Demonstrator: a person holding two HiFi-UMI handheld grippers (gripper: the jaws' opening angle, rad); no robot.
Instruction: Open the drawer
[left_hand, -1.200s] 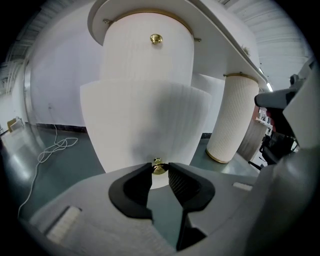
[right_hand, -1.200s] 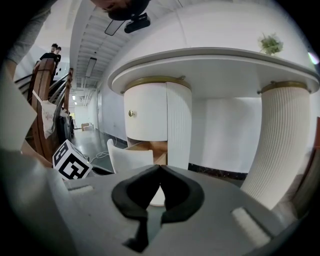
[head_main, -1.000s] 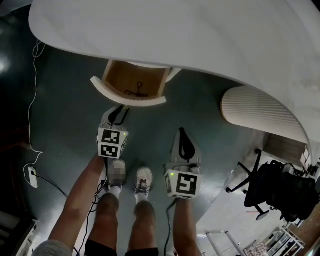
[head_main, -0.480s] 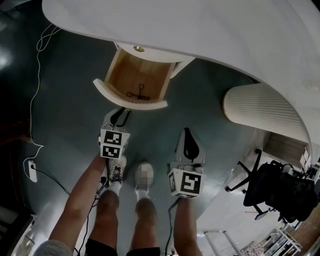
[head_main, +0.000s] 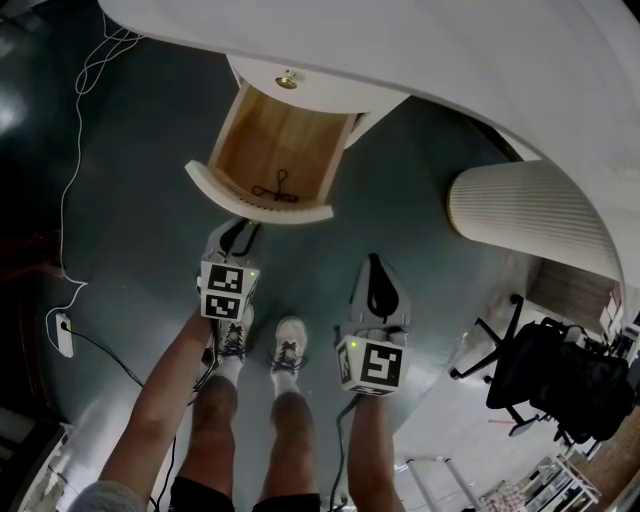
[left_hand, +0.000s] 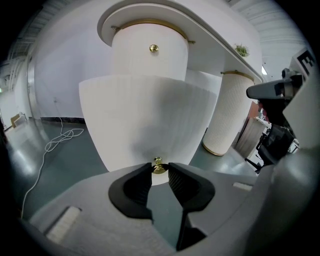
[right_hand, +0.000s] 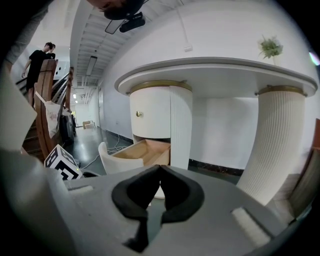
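1. Clamps the left gripper shut on the small brass knob at the middle of the drawer front.
2. Finds the drawer pulled well out from under the white counter, with its wooden floor exposed and its curved front just ahead of the left gripper in the head view.
3. Carries the right gripper closed on nothing, off to the right and apart from the drawer.
4. Risks losing the knob, a small, round, polished thing pinched only at the pad tips, through a jerk or a pull off its axis.
5. Risks overrunning the travel, judging by how far out the drawer already stands. Could tip the front down or drop the whole box to the floor by pulling further.
6. Risks skewing and jamming the drawer by drawing sideways on 1 central knob.
7. Risks sliding the black wire item lying inside near the front through any sudden stop.
8. Risks catching the white cable on the floor at the left by stepping back carelessly, though well apart for now.
9. Finds no brand, label or legible word anywhere. Shows only black-and-white square markers on the 2 cubes.
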